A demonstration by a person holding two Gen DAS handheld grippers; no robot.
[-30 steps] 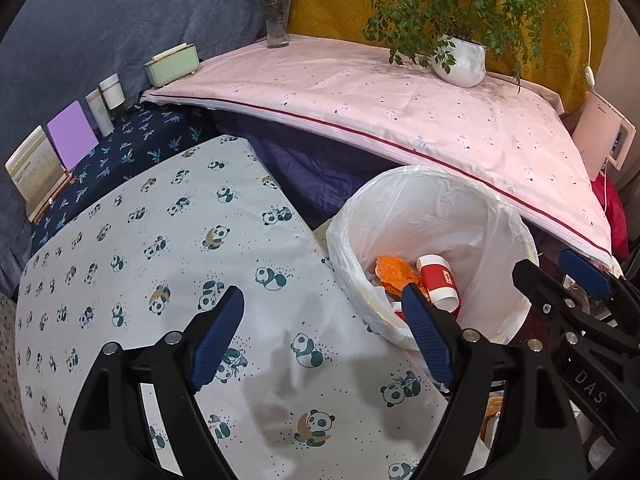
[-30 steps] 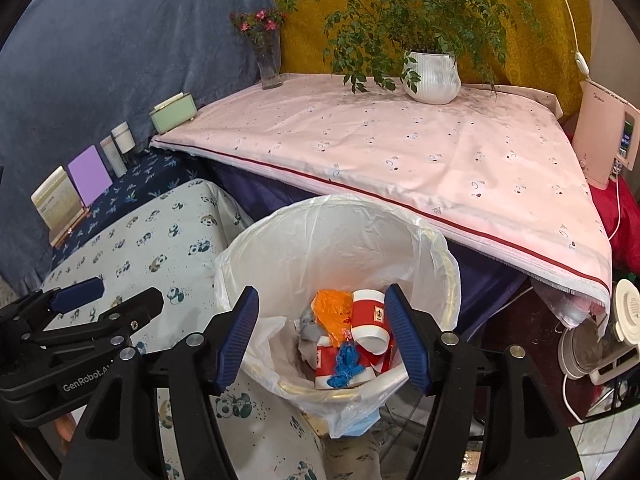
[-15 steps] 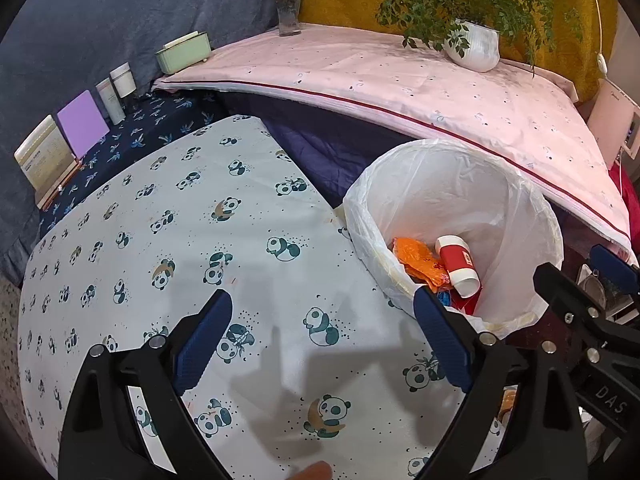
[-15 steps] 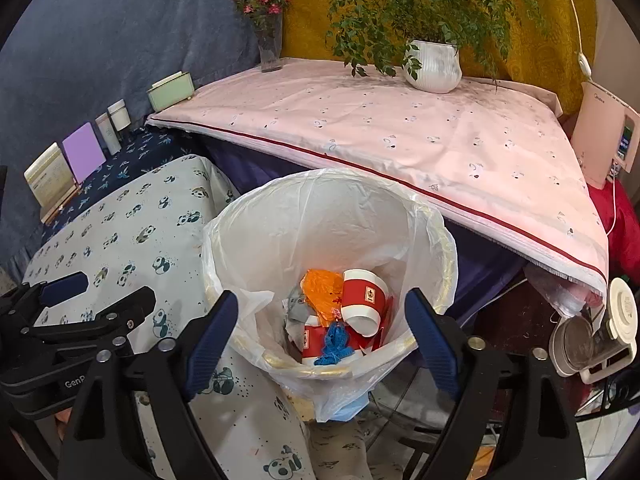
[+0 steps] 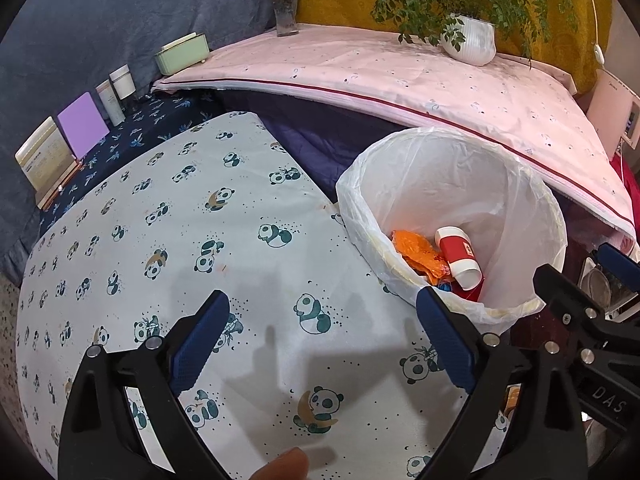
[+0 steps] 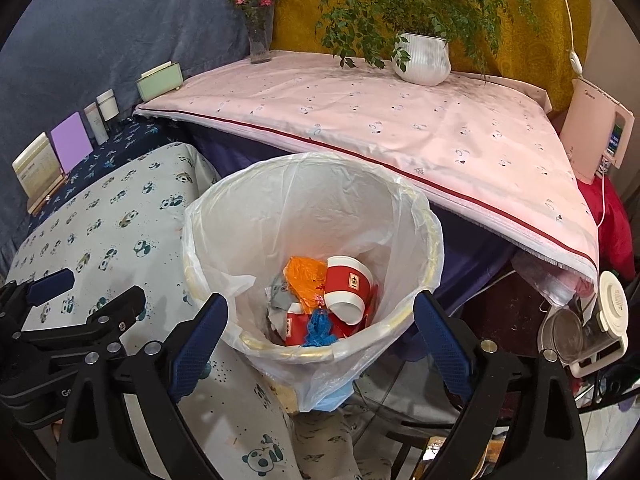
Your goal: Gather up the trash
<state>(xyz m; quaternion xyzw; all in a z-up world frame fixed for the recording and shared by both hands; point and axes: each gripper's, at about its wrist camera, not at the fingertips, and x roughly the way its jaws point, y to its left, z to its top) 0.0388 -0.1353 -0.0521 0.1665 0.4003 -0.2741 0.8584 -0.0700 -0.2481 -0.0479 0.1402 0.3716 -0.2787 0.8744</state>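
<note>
Left tool (image 5: 322,340) hovers over the table (image 5: 180,220) with the panda-print cloth, fingers spread wide, nothing between them. Right tool (image 6: 320,340) hangs above the trash bin (image 6: 430,232), and its jaws are opening; only air between the pads, the bin's contents showing through the gap.

The bin, lined with a white bag, stands just off the table's right edge, below the edge of the pink-covered table (image 6: 380,120) behind it. Trash in the bottom: a red-and-white paper cup (image 6: 348,286) on its side, an orange wrapper (image 6: 306,276), something blue and crumpled (image 6: 320,326), grey scraps (image 6: 280,300). A second red piece lies under the cup, mostly hidden; cannot tell what it is.

From the left wrist view the bin's near wall cuts off most of the pile; only cup and wrapper show clearly.

A fingertip (image 5: 288,466) pokes in at the bottom of the left view, the rest of the hand cut off. Right of the bin, clear containers with a white lid (image 6: 612,304), partly hidden behind the tool.
</note>
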